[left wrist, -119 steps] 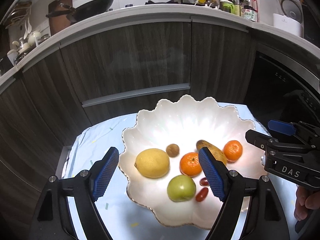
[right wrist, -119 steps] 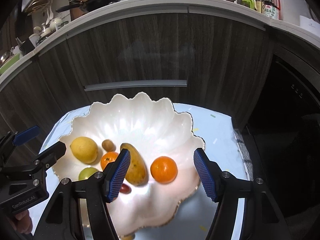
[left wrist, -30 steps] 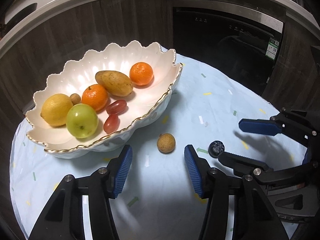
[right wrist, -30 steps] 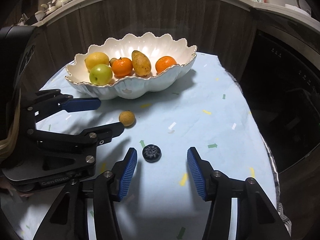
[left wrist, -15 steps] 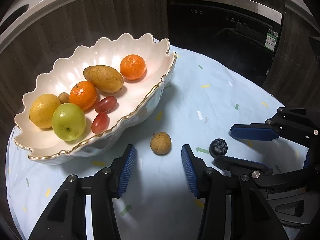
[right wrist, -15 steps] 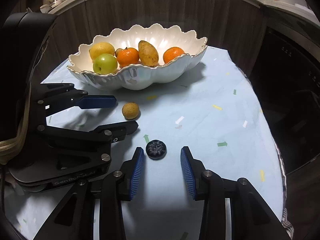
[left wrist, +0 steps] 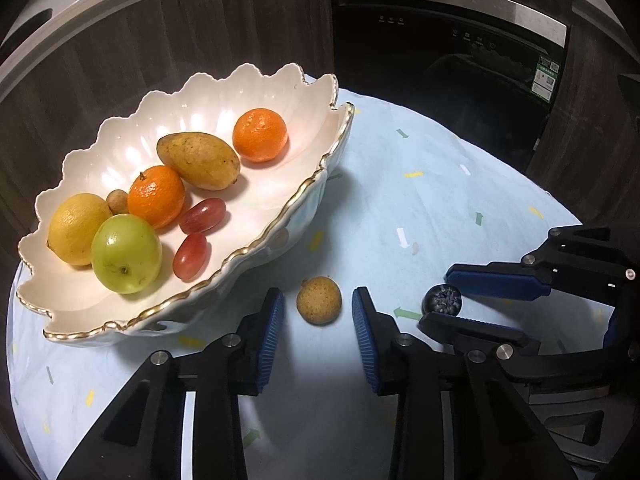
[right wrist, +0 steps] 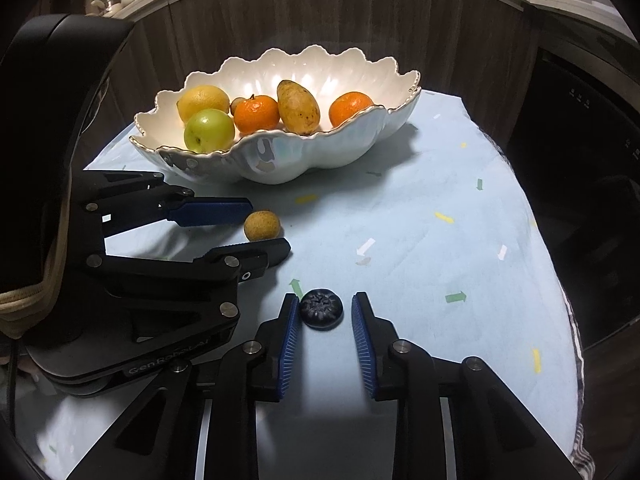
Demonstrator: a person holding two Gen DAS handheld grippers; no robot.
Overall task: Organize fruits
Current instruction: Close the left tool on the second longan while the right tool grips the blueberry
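A white scalloped bowl (left wrist: 280, 224) (right wrist: 280, 160) holds a lemon (left wrist: 76, 228), a green apple (left wrist: 126, 254), two oranges, a mango (left wrist: 198, 160), two red grapes and a small brown longan. A second brown longan (left wrist: 319, 300) (right wrist: 262, 225) lies on the pale blue cloth, between the tips of my open left gripper (left wrist: 318, 304) (right wrist: 264, 226). A dark blueberry (right wrist: 321, 308) (left wrist: 443, 300) lies on the cloth between the tips of my open right gripper (right wrist: 325, 310) (left wrist: 444, 300). Neither fruit is clamped.
The round table's cloth (right wrist: 440, 220) drops off at the right and near edges. Dark wood cabinets (right wrist: 360, 20) and a black oven front (left wrist: 440, 40) stand behind. The two grippers sit side by side, close together.
Both grippers have come down from over the bowl to the cloth. In the last second each has moved forward around its fruit and narrowed its jaws.
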